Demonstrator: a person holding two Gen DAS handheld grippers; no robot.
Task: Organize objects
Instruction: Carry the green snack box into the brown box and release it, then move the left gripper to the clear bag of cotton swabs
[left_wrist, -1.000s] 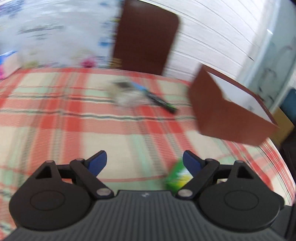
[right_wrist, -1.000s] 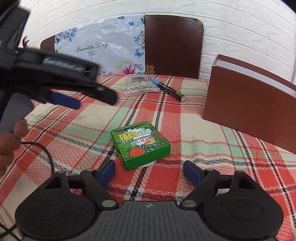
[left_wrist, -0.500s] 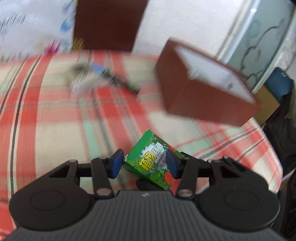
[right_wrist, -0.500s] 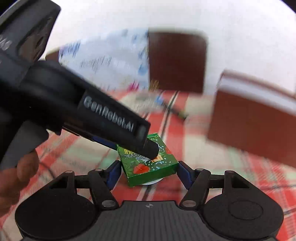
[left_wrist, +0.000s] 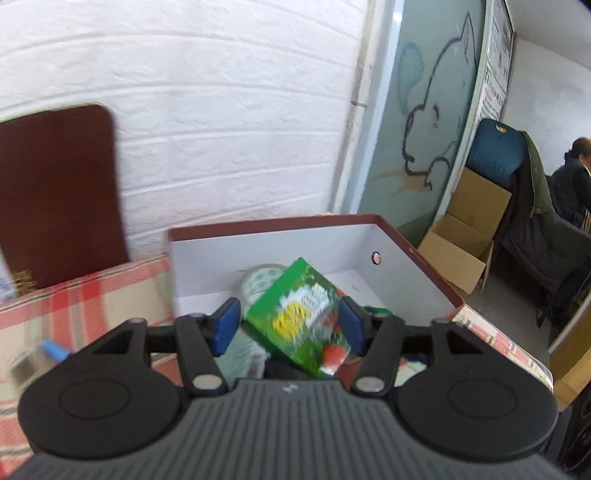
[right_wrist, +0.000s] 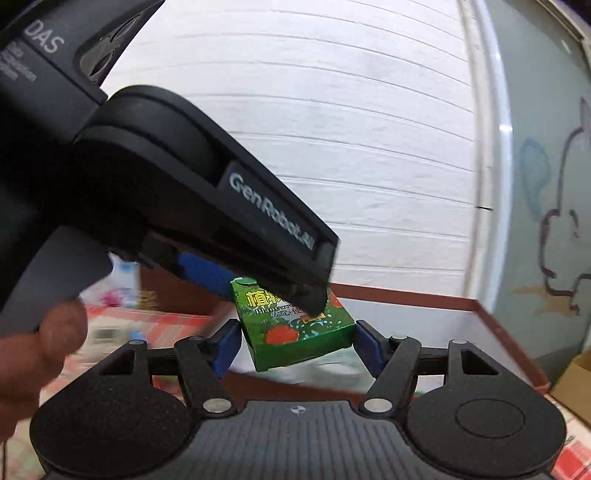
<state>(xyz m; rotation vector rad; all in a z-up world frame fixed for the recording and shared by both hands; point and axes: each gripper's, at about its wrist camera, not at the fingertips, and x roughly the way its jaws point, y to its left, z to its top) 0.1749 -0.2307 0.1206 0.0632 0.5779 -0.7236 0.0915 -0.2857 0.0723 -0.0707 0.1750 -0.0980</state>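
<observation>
Holding a green box (left_wrist: 299, 317) above the open brown storage box (left_wrist: 417, 254).
Left gripper (left_wrist: 288, 328) jaws pinch the tilted green box; right gripper (right_wrist: 297, 345) jaws flank it, contact unclear, over the plaid worktop (left_wrist: 92, 291).

Left gripper body (right_wrist: 207, 206), side strip: "GenRobot.AI" in pale letters.
Left gripper body, upper housing: "DAS" in large letters; smaller lines beneath were too blurred to read.
Green box (right_wrist: 295, 325), top face: yellow Chinese characters, first one "植"; under them "Plant ave…", the rest hidden by the gripper.
Green box in the left wrist view (left_wrist: 299, 317): print blurred, unreadable.
Wall poster (left_wrist: 496, 74): red and black text, too small to read.
</observation>
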